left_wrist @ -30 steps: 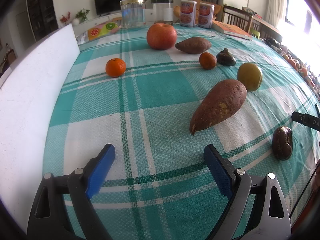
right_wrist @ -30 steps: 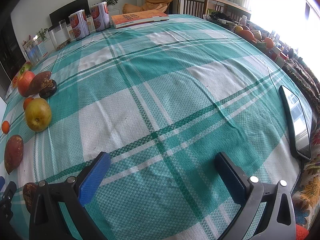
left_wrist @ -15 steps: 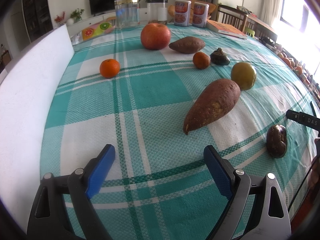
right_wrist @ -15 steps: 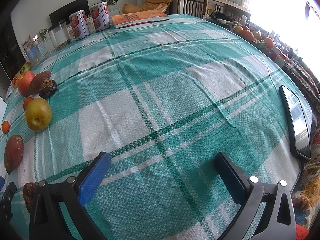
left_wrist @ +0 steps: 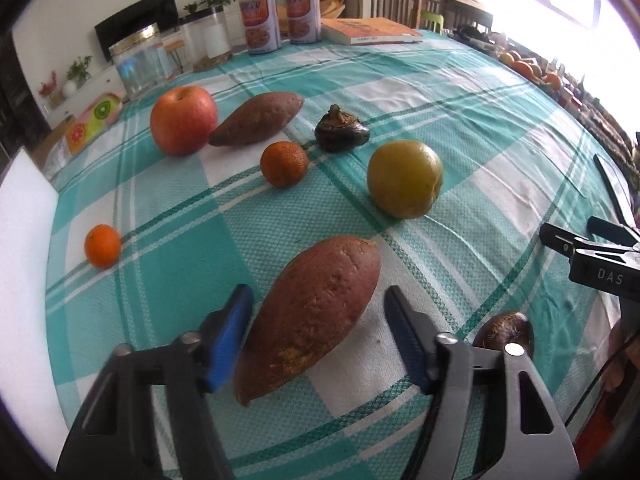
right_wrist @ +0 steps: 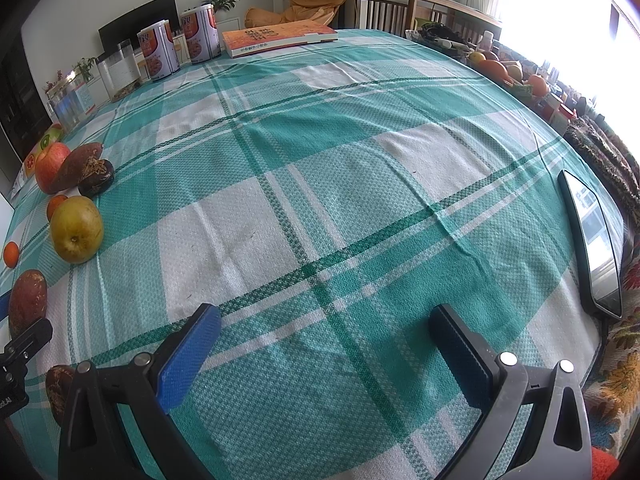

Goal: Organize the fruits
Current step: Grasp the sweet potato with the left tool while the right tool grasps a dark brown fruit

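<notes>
The left claw [left_wrist: 320, 334] stands open astride the near sweet potato [left_wrist: 310, 316].

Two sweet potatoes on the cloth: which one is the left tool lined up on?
The near sweet potato, lying between the open left tool. The far sweet potato sits beside the apple, well beyond it.

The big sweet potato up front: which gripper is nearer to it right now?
Left. The left gripper is open with the big sweet potato between its fingers. The right gripper sits open over bare tablecloth, with that sweet potato far off to its left.
</notes>
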The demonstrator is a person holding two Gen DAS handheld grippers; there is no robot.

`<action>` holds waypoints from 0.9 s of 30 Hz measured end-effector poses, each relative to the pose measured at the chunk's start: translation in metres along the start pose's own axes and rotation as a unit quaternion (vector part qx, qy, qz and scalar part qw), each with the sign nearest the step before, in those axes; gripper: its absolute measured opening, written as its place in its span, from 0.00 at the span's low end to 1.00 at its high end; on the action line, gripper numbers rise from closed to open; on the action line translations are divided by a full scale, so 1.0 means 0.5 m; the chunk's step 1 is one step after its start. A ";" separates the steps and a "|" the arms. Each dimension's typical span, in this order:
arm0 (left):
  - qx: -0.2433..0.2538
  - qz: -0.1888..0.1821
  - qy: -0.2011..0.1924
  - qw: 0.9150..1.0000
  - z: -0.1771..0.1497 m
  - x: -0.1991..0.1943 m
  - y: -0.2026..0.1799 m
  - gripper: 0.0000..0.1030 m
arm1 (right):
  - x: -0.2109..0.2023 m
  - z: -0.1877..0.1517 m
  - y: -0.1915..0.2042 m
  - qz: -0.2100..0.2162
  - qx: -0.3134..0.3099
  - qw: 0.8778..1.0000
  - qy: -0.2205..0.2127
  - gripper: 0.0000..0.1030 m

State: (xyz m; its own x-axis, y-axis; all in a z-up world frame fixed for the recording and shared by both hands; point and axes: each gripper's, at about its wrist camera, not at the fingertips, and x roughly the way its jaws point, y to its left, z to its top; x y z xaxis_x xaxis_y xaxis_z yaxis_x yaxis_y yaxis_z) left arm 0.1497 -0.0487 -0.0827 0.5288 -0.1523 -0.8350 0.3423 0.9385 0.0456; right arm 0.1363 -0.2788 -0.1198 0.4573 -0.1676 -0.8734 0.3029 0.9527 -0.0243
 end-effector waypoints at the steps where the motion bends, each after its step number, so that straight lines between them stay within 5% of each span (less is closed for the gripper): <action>1: -0.008 -0.003 0.000 1.000 -0.001 -0.001 0.005 0.46 | 0.000 0.000 0.000 0.000 0.000 1.000 0.000 1.00; 4: -0.057 -0.019 -0.001 0.998 -0.018 -0.016 0.037 0.45 | 0.000 0.000 0.000 0.000 0.000 1.000 0.000 1.00; 13: -0.170 0.026 -0.008 0.985 -0.129 -0.104 0.148 0.43 | 0.000 0.000 -0.001 0.000 0.000 1.000 0.000 1.00; 20: -0.168 0.046 -0.012 0.985 -0.178 -0.106 0.153 0.44 | 0.000 0.000 0.000 0.000 0.000 1.000 0.000 1.00; 24: -0.156 0.051 -0.013 0.986 -0.185 -0.099 0.145 0.65 | -0.001 0.000 0.000 0.000 0.000 1.000 0.000 1.00; 27: -0.138 0.064 -0.013 0.988 -0.187 -0.097 0.136 0.66 | -0.002 0.000 -0.001 0.003 0.001 1.000 0.001 1.00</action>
State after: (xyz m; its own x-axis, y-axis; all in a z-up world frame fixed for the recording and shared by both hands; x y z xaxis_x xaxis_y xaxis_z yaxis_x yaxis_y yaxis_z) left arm 0.0747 0.0513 -0.0905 0.5754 -0.0320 -0.8172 0.0492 0.9988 -0.0045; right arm 0.1359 -0.2790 -0.1190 0.4565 -0.1622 -0.8748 0.3028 0.9529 -0.0186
